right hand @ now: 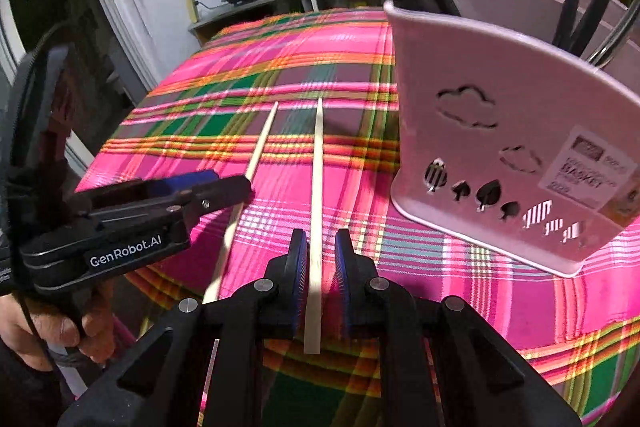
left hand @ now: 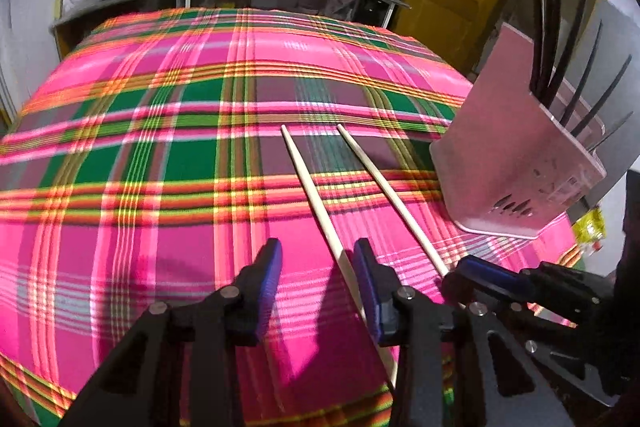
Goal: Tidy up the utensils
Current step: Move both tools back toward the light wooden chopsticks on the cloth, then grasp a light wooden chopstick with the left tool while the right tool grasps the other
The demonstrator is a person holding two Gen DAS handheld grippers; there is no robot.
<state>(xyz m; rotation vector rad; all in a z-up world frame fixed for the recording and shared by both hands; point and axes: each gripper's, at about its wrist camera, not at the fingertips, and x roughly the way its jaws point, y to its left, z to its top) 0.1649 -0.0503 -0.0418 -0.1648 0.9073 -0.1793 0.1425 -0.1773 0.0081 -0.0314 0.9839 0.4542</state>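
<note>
Right gripper fingers stand slightly apart, astride the near end of one pale chopstick; pads not visibly pressing. Left gripper fingers stand wider, the second chopstick close by the right-hand pad; contact cannot be told. Both sticks lie flat, side by side, on the plaid tablecloth. Pink utensil basket, holding dark utensils, stands just beside them. Step judged: pick-up. Next: close squarely on each stick, lift, tip into basket.
</note>
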